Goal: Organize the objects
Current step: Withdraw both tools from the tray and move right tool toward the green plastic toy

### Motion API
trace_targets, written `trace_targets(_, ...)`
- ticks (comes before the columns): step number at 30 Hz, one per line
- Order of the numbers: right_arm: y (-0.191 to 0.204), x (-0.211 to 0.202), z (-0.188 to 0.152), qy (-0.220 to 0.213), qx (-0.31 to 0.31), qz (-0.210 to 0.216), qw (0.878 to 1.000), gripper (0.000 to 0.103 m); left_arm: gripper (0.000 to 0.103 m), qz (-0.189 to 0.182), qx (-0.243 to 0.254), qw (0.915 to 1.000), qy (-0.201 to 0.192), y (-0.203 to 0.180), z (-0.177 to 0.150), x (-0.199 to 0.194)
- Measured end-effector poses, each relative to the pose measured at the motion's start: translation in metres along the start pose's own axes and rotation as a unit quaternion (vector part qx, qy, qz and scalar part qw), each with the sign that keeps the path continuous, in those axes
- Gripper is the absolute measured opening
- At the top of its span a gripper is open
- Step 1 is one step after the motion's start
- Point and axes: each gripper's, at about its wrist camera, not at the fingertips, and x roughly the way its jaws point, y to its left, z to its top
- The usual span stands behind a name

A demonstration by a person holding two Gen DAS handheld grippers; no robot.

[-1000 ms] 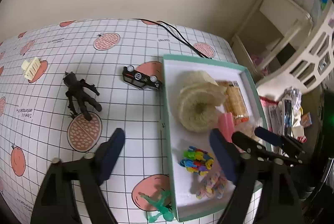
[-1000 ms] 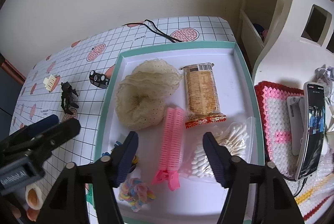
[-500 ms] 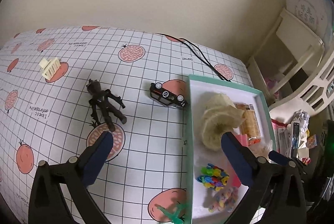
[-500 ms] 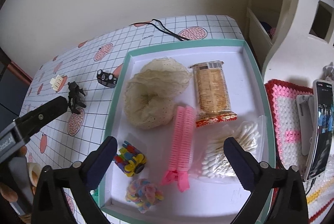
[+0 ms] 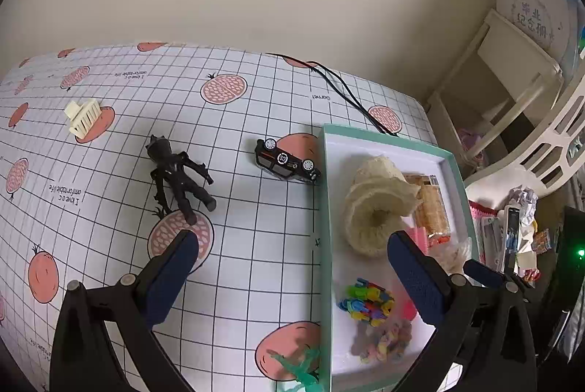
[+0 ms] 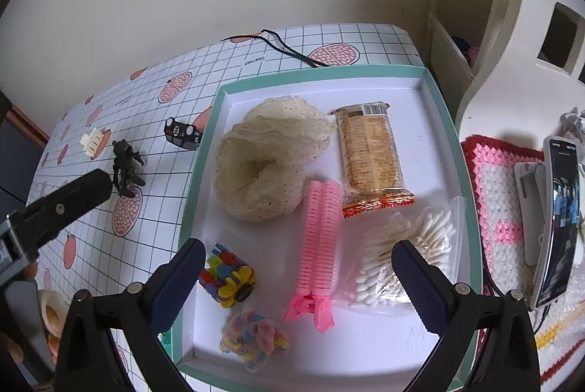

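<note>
Teal-rimmed tray (image 6: 444,106); pink curler (image 6: 320,242); black car (image 5: 287,164)

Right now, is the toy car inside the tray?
No, the toy car lies upside down on the tablecloth just outside the tray's left rim.

Soft, even daylight fills both my views, bright and sharp, with only faint shadows under the tray (image 6: 444,121) items. Fisheye bends the grid tablecloth (image 5: 256,227) and blackens the corners; no glare, no motion blur.
</note>
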Motion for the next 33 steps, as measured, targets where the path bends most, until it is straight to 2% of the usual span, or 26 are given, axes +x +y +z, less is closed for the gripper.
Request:
trace_targets(16, 0.016, -0.023, 0.002, -0.017, 0.017, -0.026, 0.999, 0.103, 0.103, 0.011, 0.030, 0.9995, 0.006, 0.007, -0.003, -0.017)
trace_targets(24, 0.054, -0.033, -0.007, -0.021, -0.022, -0.019, 0.999, 0.103, 0.103, 0.031, 0.034, 0.9988, 0.015, 0.034, -0.006, -0.031)
trace_targets(30, 0.084, -0.027, -0.024, -0.004, -0.051, -0.010, 0.999, 0.102, 0.103, 0.047, 0.038, 0.9979, 0.024, 0.055, -0.012, -0.039)
trace_targets(33, 0.096, -0.024, -0.031, 0.004, -0.061, -0.005, 0.998, 0.098, 0.103, 0.046, 0.028, 0.9981, 0.031, 0.068, -0.014, -0.042)
